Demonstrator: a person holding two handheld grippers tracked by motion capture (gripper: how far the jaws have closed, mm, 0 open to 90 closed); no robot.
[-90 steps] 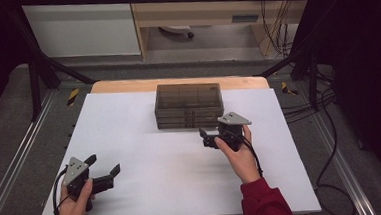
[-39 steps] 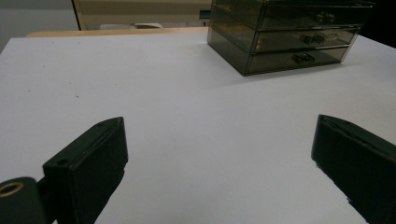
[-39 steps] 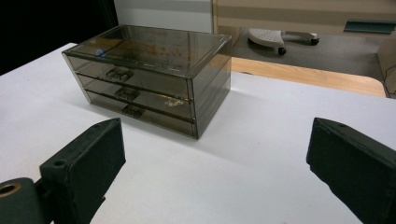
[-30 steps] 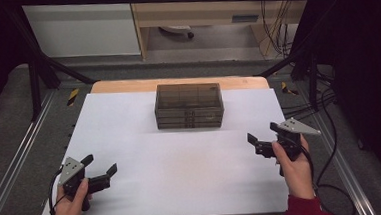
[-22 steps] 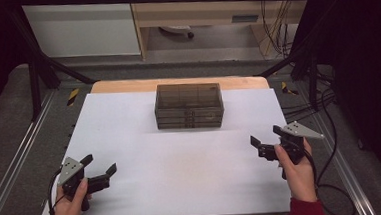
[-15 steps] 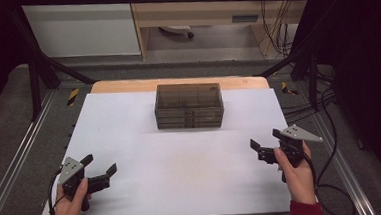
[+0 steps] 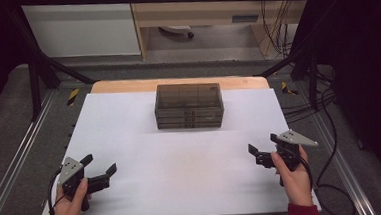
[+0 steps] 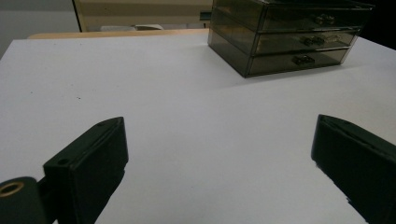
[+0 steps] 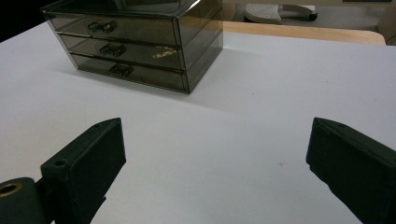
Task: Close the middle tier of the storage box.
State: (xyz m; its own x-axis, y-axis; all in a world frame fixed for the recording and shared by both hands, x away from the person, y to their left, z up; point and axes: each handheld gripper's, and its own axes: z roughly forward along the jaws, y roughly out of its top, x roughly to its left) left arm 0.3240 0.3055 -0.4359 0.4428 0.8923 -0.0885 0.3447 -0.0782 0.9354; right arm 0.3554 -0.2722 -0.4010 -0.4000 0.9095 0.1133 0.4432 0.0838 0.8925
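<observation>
- Our left gripper (image 7: 98, 171) and right gripper (image 7: 259, 155) both had jaws spread wide, holding nothing, near the table's (image 7: 129, 126) front corners.
- The smoky drawer unit (image 7: 189, 106) sat mid-table toward the back, well apart from both.
- We judged one-handed pulling could drag the light unit forward.

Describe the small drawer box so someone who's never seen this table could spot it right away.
Start at the white table and look to the middle of its far edge. There stands the drawer box, smoky see-through plastic with three stacked drawers. It is the one thing standing there, well ahead of both grippers.
</observation>
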